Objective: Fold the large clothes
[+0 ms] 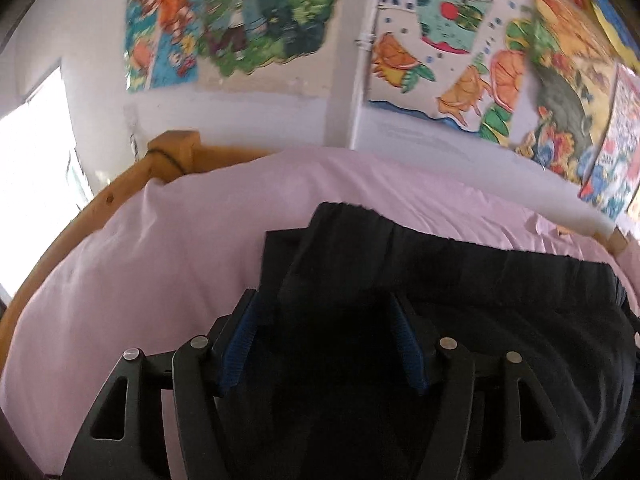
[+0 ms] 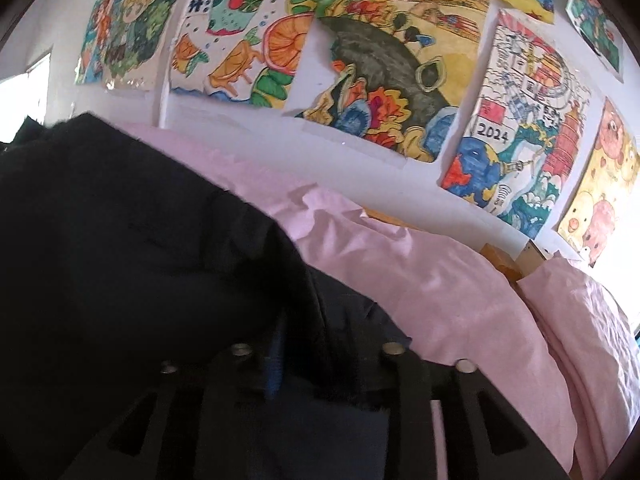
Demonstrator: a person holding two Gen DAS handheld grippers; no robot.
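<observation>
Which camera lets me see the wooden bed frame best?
The left wrist view. There the wooden bed frame curves along the pink sheet with its corner post in full sight. The right wrist view shows only a small wooden piece poking out between pink bedding.

Pink sheet [image 1: 132,264] lies open leftward; wooden bedframe [image 1: 100,204] and wall [image 1: 260,120] hem it.

Black garment [image 1: 460,280] on plain pale pink sheet [image 1: 140,260]. Honey-coloured wooden bed frame [image 1: 100,204]. White wall [image 1: 260,120] with bright drawings [image 2: 384,80]: orange fruit slices, green leaves, blue and yellow patches, one dark grey shape. Black gripper [image 1: 326,344] with blue pads [image 1: 240,344].
</observation>
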